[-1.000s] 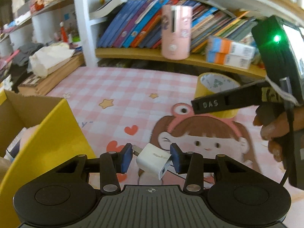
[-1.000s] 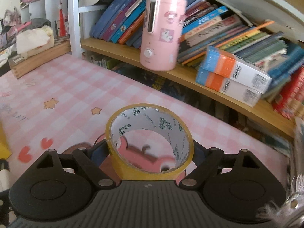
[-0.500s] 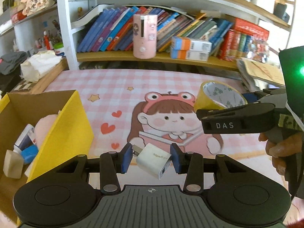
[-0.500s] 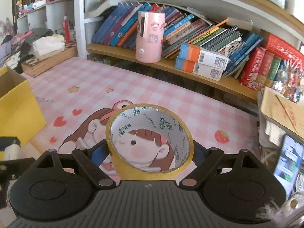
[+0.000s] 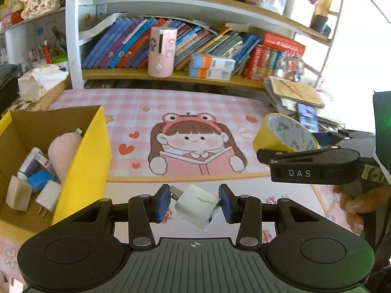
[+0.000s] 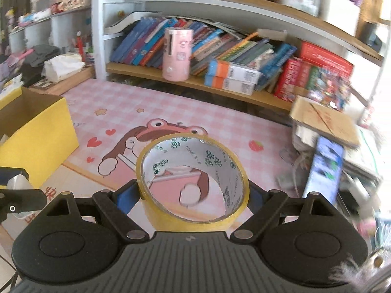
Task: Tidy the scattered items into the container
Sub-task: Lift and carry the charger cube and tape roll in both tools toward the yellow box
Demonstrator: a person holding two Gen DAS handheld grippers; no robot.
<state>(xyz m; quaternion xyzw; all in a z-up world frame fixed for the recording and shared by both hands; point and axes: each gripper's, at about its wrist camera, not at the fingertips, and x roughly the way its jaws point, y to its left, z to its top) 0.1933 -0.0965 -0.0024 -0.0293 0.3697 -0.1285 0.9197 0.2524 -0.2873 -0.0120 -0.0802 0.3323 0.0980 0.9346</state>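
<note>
Surface: pink checked mat (image 5: pixel 171 102) with a cartoon girl print, spread below and ahead of both grippers.
Box: yellow cardboard box (image 5: pixel 95 146) stands on the mat, left of the left gripper (image 5: pixel 194 204).
Papers: stack of papers (image 5: pixel 293 92) with a phone (image 6: pixel 325 168), right of the right gripper (image 6: pixel 194 193).

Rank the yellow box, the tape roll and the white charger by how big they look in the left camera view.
1. yellow box
2. tape roll
3. white charger, in the left tool

The charger sits nearest the camera, so it is probably smaller still.
</note>
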